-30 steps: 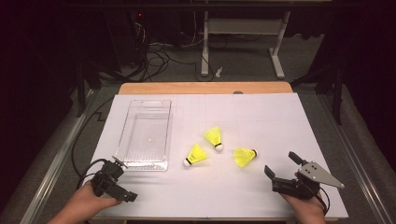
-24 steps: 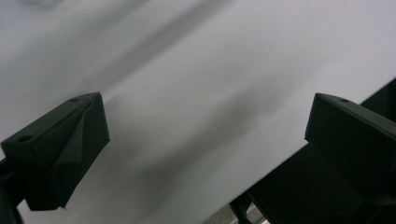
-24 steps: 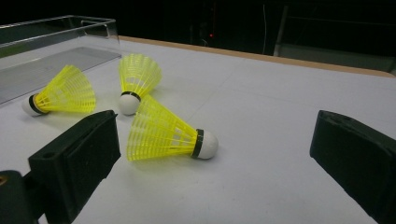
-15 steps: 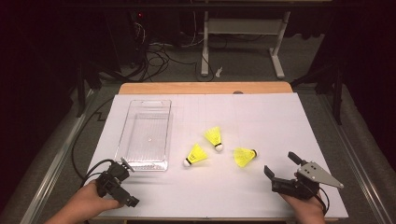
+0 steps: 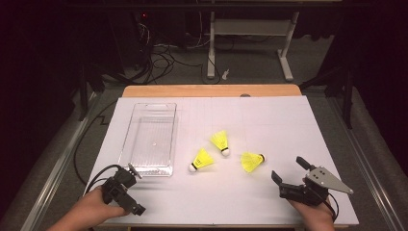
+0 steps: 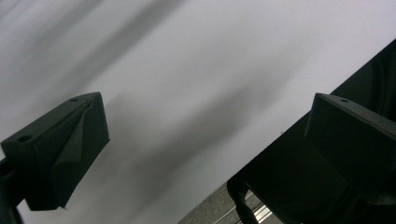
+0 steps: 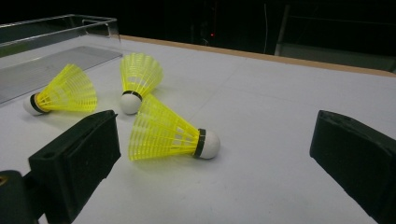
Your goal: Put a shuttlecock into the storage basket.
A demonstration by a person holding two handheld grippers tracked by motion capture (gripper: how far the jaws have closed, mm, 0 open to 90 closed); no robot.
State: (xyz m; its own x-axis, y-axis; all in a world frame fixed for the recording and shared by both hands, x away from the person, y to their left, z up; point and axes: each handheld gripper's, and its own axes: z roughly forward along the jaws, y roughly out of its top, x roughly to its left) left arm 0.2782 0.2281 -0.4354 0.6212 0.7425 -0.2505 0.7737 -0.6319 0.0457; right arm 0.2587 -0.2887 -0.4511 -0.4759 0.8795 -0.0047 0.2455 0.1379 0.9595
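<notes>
1. In the high view, three yellow plastic-skirted shuttlecocks with white cork heads are seen lying on their sides on the white paper-covered table (image 5: 269, 120): the nearest shuttlecock (image 5: 252, 161) is just ahead of the right gripper (image 5: 288, 174), the middle shuttlecock (image 5: 220, 142) is farther back, and the leftmost shuttlecock (image 5: 202, 160) lies just beside the clear rectangular plastic tray (image 5: 150, 139). The tray is seen to hold nothing, so the work is judged not yet begun: no shuttlecock has been lifted, and all three are probably meant for the tray. The right gripper is held with its jaws spread and pointed toward the nearest shuttlecock. The left gripper (image 5: 137, 192) is rested low at the near left corner, well apart from the shuttlecocks; its jaw state cannot be told from this view.

2. In the left gripper view, the two black jaws of the left gripper (image 6: 205, 135) are shown spread wide over bare white paper, with nothing between them. The table's near edge and dark floor are crossed at the lower right.

3. In the right gripper view, the right gripper (image 7: 210, 154) is shown spread with nothing pinched, and the nearest shuttlecock (image 7: 170, 133) is framed between the jaws, cork head to the right. The middle shuttlecock (image 7: 137, 79) is just behind it, possibly touching, so it may be nudged during a grasp. The leftmost shuttlecock (image 7: 63, 95) and the tray wall (image 7: 56, 28) are seen beyond. Nothing else is found in the path.
</notes>
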